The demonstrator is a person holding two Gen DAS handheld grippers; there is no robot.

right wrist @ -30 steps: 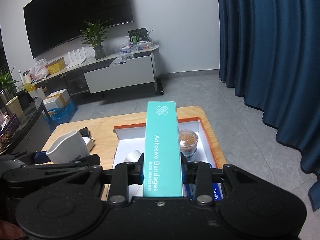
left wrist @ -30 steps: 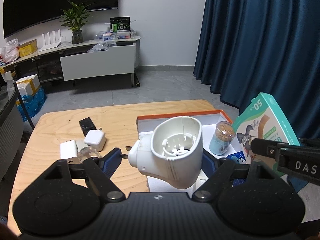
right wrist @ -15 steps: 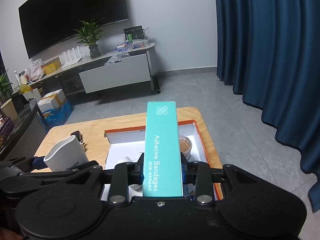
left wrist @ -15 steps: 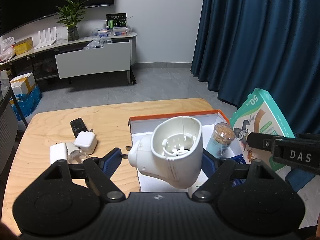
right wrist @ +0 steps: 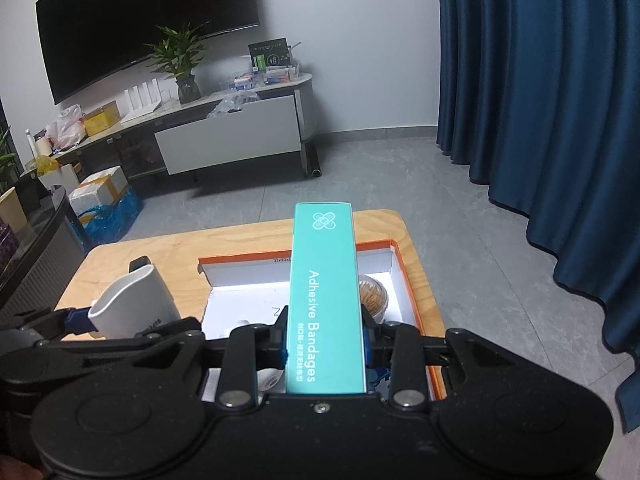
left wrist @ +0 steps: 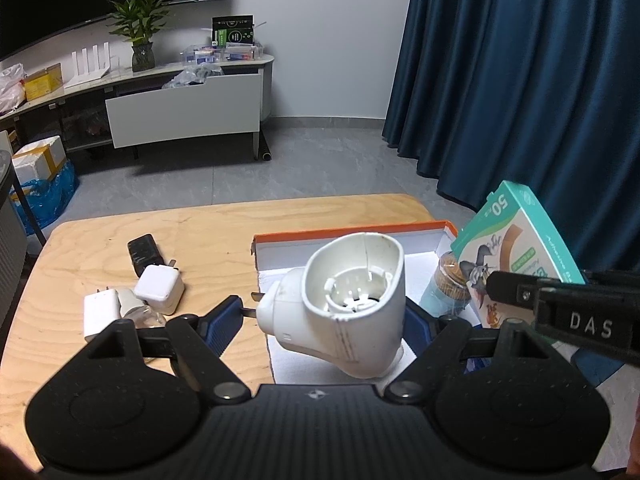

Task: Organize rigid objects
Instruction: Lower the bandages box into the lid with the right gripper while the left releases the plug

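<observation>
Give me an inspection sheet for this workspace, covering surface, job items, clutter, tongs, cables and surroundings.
Surface: wooden table, bare wood showing around the things on it.
Job's things: orange-rimmed box, open, with a toothpick jar inside; white plug-in device; adhesive bandage box.
Clutter: white charger, black adapter, another white plug and a small clear bottle, all left of the box.
Tongs: left tongs hold the plug-in device above the box's near left corner; right tongs shut on the bandage box over the open box.
Cables: nothing seen.
Surroundings: blue curtain, TV, low cabinet, potted plant.
</observation>
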